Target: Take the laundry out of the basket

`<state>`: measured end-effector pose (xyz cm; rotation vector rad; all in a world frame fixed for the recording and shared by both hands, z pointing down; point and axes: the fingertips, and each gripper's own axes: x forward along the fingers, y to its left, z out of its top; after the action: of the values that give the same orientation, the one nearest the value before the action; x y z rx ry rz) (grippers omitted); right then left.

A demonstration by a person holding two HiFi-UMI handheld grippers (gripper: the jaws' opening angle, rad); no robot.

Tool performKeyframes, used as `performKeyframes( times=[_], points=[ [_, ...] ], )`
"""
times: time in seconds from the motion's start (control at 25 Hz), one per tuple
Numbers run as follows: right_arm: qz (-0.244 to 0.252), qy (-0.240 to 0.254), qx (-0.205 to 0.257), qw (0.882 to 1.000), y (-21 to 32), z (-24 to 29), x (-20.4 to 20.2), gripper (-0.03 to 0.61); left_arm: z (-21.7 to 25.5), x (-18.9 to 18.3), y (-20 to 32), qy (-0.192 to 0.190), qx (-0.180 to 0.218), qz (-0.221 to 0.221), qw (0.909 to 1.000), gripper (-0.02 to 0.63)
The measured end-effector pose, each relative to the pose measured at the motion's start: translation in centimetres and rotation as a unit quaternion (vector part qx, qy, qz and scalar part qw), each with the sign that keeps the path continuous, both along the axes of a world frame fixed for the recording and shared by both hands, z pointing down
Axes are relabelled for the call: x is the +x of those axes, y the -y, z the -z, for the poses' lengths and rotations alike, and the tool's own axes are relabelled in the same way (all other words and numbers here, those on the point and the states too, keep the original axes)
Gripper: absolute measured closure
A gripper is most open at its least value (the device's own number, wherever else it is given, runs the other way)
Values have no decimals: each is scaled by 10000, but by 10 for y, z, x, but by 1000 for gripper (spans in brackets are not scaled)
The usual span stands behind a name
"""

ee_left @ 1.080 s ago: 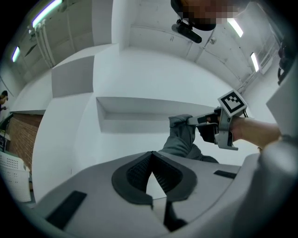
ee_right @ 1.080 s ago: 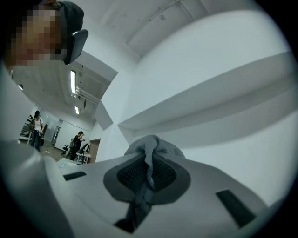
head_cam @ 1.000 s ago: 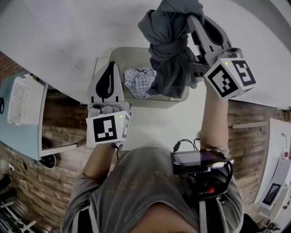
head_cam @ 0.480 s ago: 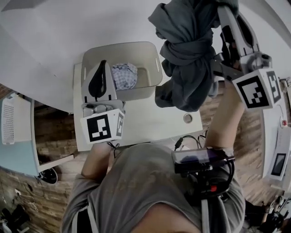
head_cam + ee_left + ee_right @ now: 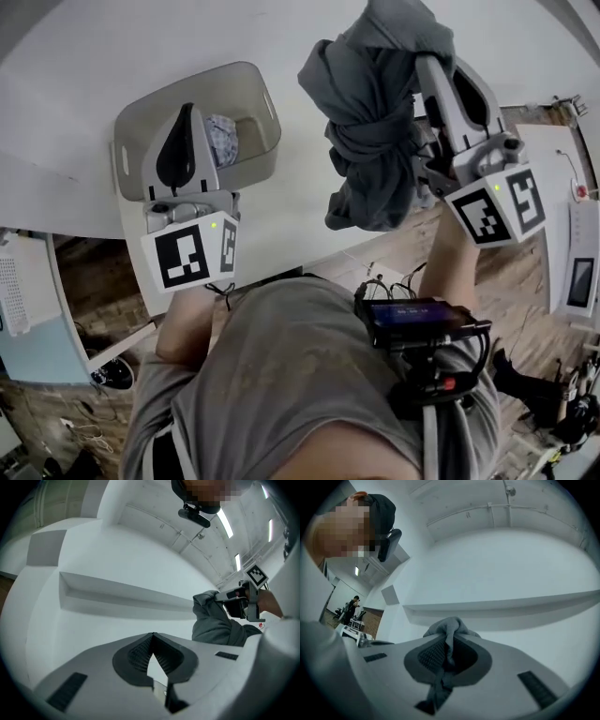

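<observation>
A grey-beige plastic basket (image 5: 255,101) stands on the white table at the upper left of the head view, with a checked cloth (image 5: 223,137) lying inside. My left gripper (image 5: 188,111) hovers over the basket's near side, shut and empty; in the left gripper view the left gripper (image 5: 153,636) has its pads meeting with nothing between them. My right gripper (image 5: 427,66) is raised to the right of the basket, shut on a knotted dark grey garment (image 5: 370,131) that hangs free of the basket. In the right gripper view grey cloth (image 5: 449,626) sticks out between the shut jaws of the right gripper (image 5: 448,638).
The white table (image 5: 112,56) fills the top of the head view, and its edge runs under the hanging garment. Wood floor (image 5: 520,309) and white equipment (image 5: 583,272) lie to the right. A white perforated crate (image 5: 14,292) sits at the left. A dark device (image 5: 412,315) is strapped to my chest.
Both grippers have swung sideways and the view has turned with them. The garment, once over the basket, now hangs well to its right. The left gripper stays over the basket.
</observation>
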<state>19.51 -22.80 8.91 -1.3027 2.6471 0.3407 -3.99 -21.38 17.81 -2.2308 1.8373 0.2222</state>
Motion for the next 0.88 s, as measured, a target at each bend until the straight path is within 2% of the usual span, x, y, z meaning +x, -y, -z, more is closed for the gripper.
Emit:
performKeyframes(
  times=[0.2,0.4,0.64,0.88],
  points=[
    [-213,-89,-474,9986,0,-69,11,556,-5,9,0,120,-92,-56,9999,606],
    [-285,-190,-1136,9929,12,-158,8,555,-13,14,6,259,-237,-37,9994,606],
    [-78,-560,-1788,9823,37,-261,-18,556,-21,12,11,384,-367,75,9986,606],
    [115,-805,-2213,9718,63,-322,-47,555,-24,-1,20,463,-434,270,9976,606]
  ],
)
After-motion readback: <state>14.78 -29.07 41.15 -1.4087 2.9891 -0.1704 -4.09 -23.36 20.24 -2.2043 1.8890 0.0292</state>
